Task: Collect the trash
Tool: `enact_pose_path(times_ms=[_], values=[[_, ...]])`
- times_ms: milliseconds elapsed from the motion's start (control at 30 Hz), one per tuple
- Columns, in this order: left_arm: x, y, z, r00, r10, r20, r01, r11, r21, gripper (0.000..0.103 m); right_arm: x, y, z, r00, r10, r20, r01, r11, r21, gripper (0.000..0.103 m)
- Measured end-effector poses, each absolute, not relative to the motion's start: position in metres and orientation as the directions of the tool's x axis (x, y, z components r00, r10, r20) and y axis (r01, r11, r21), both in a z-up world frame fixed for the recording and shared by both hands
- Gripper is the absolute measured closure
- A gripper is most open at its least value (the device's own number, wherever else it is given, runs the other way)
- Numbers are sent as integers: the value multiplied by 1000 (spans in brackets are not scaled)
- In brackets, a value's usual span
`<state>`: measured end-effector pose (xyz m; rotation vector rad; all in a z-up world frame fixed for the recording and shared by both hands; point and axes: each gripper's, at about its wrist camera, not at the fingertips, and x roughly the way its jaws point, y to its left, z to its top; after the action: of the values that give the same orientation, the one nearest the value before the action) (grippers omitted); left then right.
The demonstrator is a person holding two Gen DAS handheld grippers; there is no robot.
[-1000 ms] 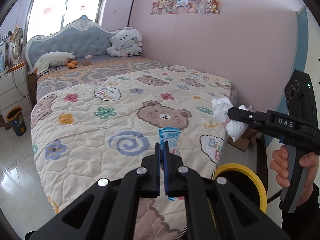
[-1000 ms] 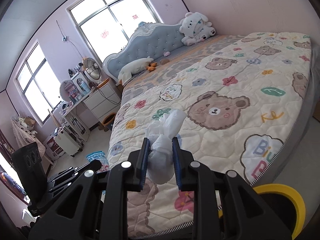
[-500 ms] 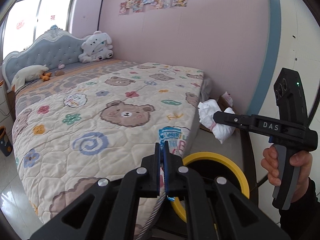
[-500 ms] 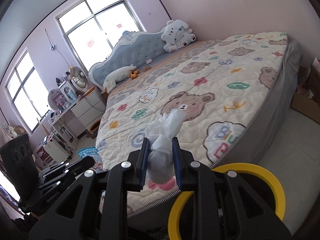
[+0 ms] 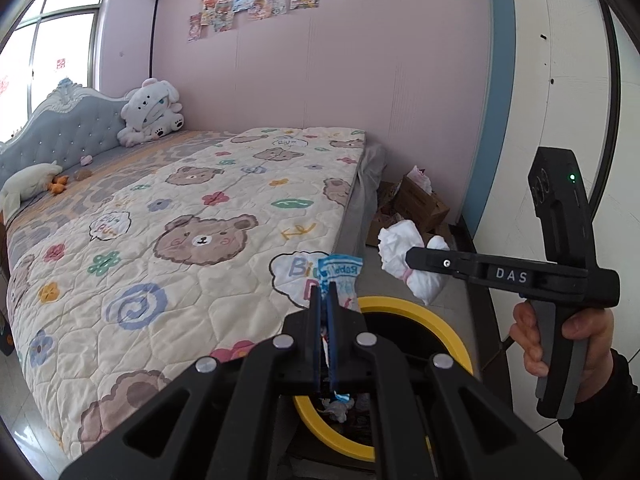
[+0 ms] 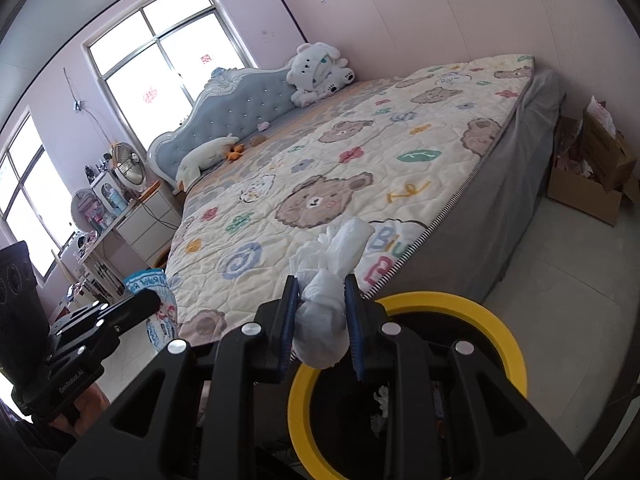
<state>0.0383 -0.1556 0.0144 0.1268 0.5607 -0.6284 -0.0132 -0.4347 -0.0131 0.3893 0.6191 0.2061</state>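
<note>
As both claws stay clamped, wrapper (image 5: 340, 276), tissue wad (image 6: 324, 320) now over bin (image 6: 404, 384)

Both views swung from over the bed (image 5: 168, 216) toward its foot corner. Yellow-rimmed bin (image 5: 436, 316), only at the frame edge a second ago, now directly beneath both grippers. Left gripper (image 5: 325, 300) with blue-and-white wrapper (image 5: 340, 272) now over the bin rim. Right gripper (image 6: 322, 320) with white crumpled wad (image 6: 324, 320) carried off the quilt to above the bin opening. Cardboard boxes (image 5: 420, 204) now in sight.
</note>
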Motion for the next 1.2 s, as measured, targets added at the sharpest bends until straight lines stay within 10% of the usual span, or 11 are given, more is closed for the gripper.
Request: enact_pose_path(times_ms=[633, 800, 1200], values=[[68, -196, -58, 496, -549, -673, 634, 758, -151, 100, -4, -473, -97, 698, 293, -653, 83, 873, 481, 76], [71, -191, -57, 493, -573, -655, 624, 758, -193, 54, -9, -480, -98, 705, 279, -652, 113, 864, 491, 66], [88, -120, -27, 623, -509, -594, 491, 845, -211, 49, 14, -466, -59, 750, 200, -631, 103, 907, 409, 59]])
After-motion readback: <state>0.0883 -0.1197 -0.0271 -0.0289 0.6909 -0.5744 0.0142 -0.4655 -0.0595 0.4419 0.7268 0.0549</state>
